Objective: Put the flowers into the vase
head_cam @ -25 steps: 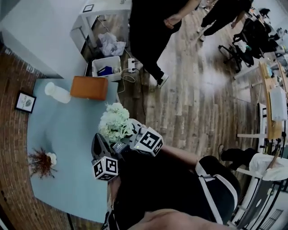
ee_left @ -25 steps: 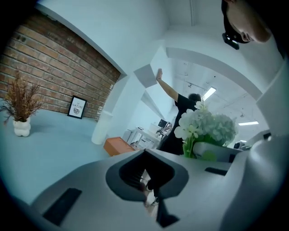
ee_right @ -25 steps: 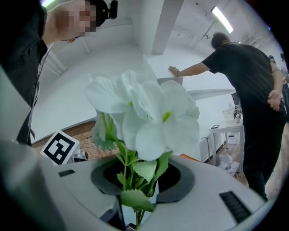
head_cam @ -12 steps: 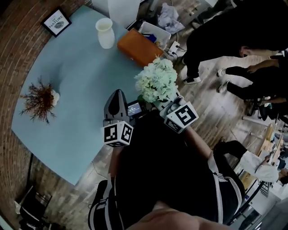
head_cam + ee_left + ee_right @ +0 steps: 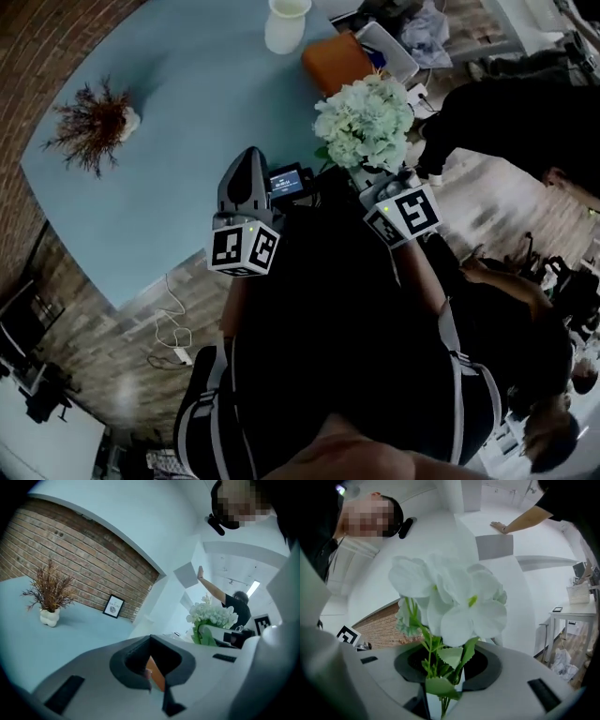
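Note:
A bunch of white flowers (image 5: 366,122) with green leaves is held by its stems in my right gripper (image 5: 377,176), which is shut on them over the table's near right edge. In the right gripper view the blooms (image 5: 454,602) fill the middle and the stems run down between the jaws of the right gripper (image 5: 440,686). The white vase (image 5: 286,23) stands at the far side of the light blue table (image 5: 169,169). My left gripper (image 5: 246,161) hangs beside the right one with nothing in it, jaws together. From the left gripper (image 5: 152,677) the flowers (image 5: 213,616) show at the right.
An orange box (image 5: 339,61) lies between the flowers and the vase. A dried plant in a small white pot (image 5: 94,120) stands at the table's left, near a framed picture (image 5: 113,606) on the brick wall. A person in black (image 5: 506,112) stands at the right; cables (image 5: 173,337) lie on the floor.
Both grippers have swung round along the table's edge, carrying the flowers with them. The vase and orange box now sit at the top of the head view.

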`<state>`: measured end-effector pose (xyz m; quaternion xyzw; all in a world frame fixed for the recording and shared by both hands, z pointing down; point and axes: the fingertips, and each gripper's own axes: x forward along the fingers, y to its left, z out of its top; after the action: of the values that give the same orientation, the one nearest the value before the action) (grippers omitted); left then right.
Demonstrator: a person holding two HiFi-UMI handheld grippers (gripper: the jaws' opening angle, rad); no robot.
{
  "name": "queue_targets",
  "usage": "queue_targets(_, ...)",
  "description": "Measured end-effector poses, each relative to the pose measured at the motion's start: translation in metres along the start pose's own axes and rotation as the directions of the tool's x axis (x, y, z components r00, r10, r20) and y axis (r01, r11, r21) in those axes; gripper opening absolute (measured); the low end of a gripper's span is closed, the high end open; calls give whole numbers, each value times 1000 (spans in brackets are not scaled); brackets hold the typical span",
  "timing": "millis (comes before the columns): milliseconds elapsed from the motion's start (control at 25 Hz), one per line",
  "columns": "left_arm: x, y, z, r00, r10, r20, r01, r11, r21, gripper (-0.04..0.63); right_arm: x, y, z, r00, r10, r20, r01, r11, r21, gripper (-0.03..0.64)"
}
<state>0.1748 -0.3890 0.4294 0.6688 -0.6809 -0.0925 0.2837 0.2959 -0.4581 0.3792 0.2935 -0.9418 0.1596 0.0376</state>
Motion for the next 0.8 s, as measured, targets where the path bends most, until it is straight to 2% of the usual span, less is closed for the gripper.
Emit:
queue_targets(80,5,7,4,998,63,31,-63,998,20,37,11,-12,3,999,48,16,-49,999,9,161)
queue_targets(160,-3,8,1,986,160,54,-161,987,12,37,11,-21,-3,993,119,3,-119,992,35,161)
queue_targets(240,-6,0,-5,974,218,61,-219,976,2,37,10,-31,-1,985,172,10,-172,983,62,161)
queue_targets(360,1,-12,-6,959,272,73,-273,962,-1,37,14,-53,-2,977,212,-8,-212,976,44,161)
queue_targets(600,4,-18,4,925,365,104,-366,931,-9,37,44,-70,-1,952,305,-16,-303,950,77,161)
queue_targets(800,-7,-16,-18,908,404,110,-403,915,-24,37,49,-74,0,941,340,-5,-339,940,18,161)
